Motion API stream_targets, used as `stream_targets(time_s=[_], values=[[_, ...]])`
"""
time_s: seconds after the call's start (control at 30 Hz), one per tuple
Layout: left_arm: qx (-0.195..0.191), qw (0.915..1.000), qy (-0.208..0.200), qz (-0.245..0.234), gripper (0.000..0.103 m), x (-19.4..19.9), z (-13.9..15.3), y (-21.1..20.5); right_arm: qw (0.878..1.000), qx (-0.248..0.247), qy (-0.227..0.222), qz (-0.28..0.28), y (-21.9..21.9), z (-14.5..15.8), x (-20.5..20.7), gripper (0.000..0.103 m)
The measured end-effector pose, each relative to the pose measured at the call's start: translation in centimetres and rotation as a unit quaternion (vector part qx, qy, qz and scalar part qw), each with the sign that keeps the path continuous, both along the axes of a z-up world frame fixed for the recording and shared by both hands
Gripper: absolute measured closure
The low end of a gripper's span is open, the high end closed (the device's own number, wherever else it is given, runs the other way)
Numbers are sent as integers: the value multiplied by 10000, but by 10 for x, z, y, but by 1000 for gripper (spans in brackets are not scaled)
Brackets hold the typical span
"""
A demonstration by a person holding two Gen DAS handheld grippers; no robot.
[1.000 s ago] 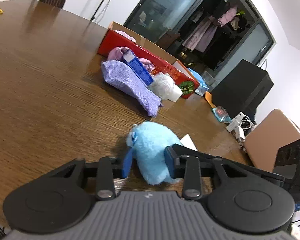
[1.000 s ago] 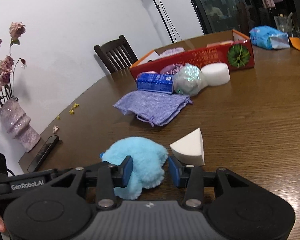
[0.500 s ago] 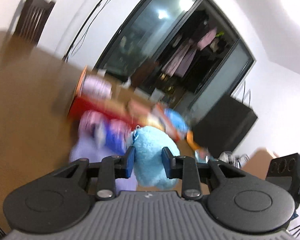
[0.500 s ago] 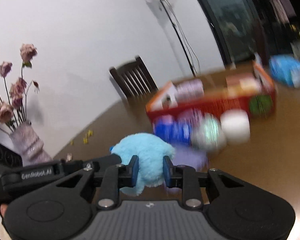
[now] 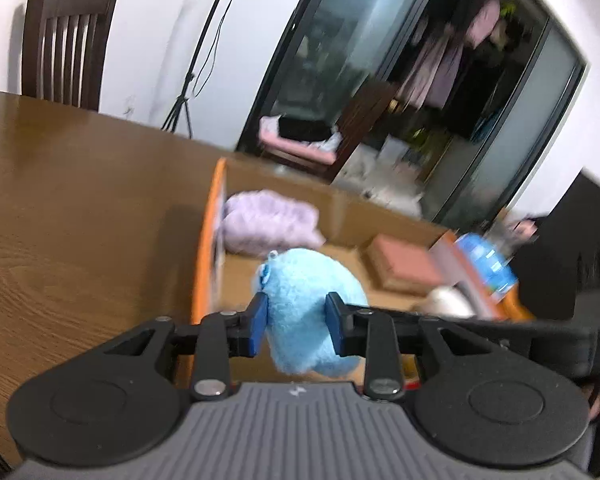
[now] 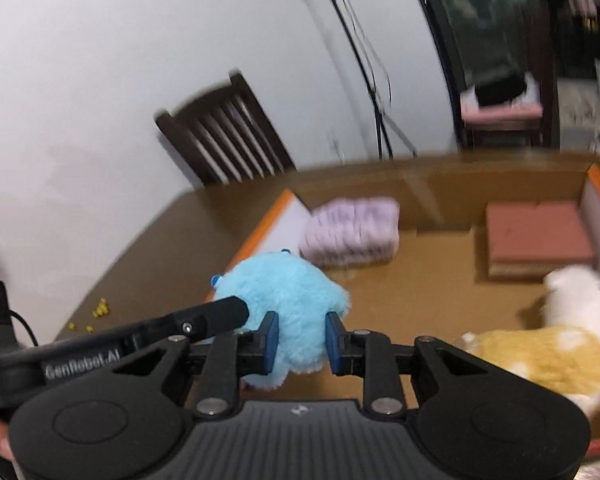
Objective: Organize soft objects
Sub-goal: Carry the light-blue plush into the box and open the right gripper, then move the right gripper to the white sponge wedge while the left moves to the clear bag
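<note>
Both claws grip one blue plush toy (image 5: 308,308) at once: left claw (image 5: 296,326) pads pressed into its sides, right claw (image 6: 302,342) pinching it the same way. Toy hangs in the air above the near-left corner of an open cardboard box (image 6: 432,280) with orange rim, over the box's left edge. Box sits on the brown table (image 5: 80,208).

Inside the box: lilac folded cloth (image 6: 352,230) at the far-left corner, pink pad (image 6: 536,238) at the far-right, white plush (image 6: 580,292) and yellow plush (image 6: 540,360) along the right side. Bare cardboard floor in the middle and near-left under the toy. Frames motion-blurred. Chair (image 5: 66,44) stands at the table's far edge.
</note>
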State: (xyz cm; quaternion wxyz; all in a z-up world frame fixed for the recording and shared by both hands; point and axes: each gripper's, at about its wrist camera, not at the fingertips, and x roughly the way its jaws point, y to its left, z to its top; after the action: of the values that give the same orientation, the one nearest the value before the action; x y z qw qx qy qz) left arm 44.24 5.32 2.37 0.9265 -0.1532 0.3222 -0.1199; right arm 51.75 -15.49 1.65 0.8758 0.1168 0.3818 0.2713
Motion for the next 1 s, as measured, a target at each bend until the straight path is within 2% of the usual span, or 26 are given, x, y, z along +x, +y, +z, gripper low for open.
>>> stream_targets(time_s=[0.13,0.2,0.3,0.43,0.53,0.73,0.8,0.93,1.0], values=[[274,9995,-143,-106,66,-10,-2,2,9994,-298,79,161,14,-19,4,77],[300,9993,-224,-99,60,-16,1,2,9991,-340,157,204,17,-24,8,76],[427,9985,-349,-49,60,-22,12,-1,9990,-406,105,142,17,-20,7,74],[445,9975,-545,76,58,-35,37,4,9994,-252,-237,91,2,15,-13,71],[485,9955,-812,108,54,-56,62,4,9969,-390,-682,-15,-13,49,-40,65],[719,9885,-1316,179,34,-113,103,6,9839,-829,-1541,-372,-58,108,-107,50],[829,9861,-1422,210,28,-132,112,6,9794,-903,-1718,-563,-77,120,-128,46],[958,9827,-1570,211,28,-162,123,2,9716,-940,-1981,-886,-107,134,-168,34],[954,9819,-1622,210,27,-175,127,-1,9701,-895,-2042,-955,-117,138,-185,34]])
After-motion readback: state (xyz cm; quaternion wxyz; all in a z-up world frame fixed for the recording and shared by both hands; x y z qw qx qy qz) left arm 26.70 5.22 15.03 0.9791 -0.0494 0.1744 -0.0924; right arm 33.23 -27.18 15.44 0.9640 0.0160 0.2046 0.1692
